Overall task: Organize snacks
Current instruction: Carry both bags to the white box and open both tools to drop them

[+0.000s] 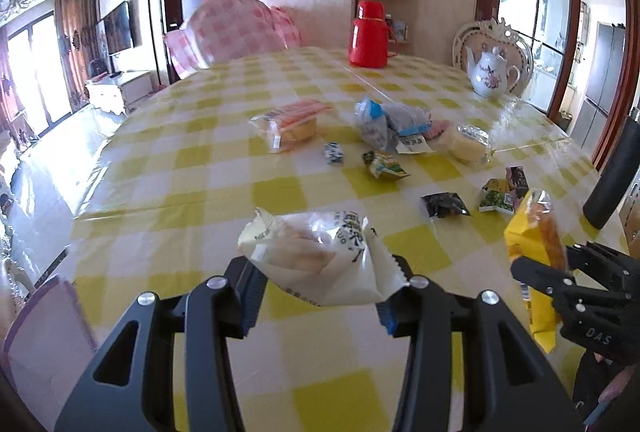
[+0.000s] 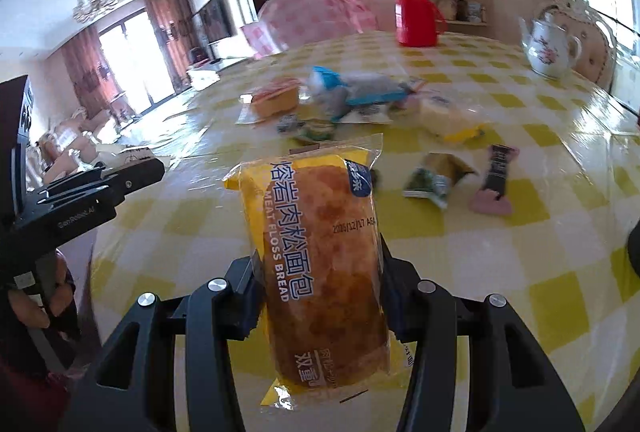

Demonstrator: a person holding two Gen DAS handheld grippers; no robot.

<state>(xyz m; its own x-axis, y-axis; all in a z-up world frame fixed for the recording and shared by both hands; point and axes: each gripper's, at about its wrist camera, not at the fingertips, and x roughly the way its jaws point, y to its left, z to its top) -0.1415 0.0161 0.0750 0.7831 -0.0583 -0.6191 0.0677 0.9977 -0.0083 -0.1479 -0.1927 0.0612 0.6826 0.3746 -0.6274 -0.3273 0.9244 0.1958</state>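
While both grippers were loaded, the table [image 1: 168, 168] with its yellow-checked cloth carried the remaining snacks in a loose scatter toward the far side, ahead of both sets of fingers. Largest there: blue-grey bag pile [image 1: 386, 122], then orange-striped cake pack [image 1: 290, 124]; small sachets lay nearer. Right gripper [image 2: 322, 288] was clamped on the floss bread [image 2: 320, 244], long axis running straight out along the fingers, pack clear of the cloth. Left gripper [image 1: 318, 294] was closed on the white bun pack [image 1: 316, 256], long axis crosswise to the fingers, crimped end at the right pad. Judgement: neither hand free; each pack must be set down before the scatter ahead is reachable. No destination container identifiable.
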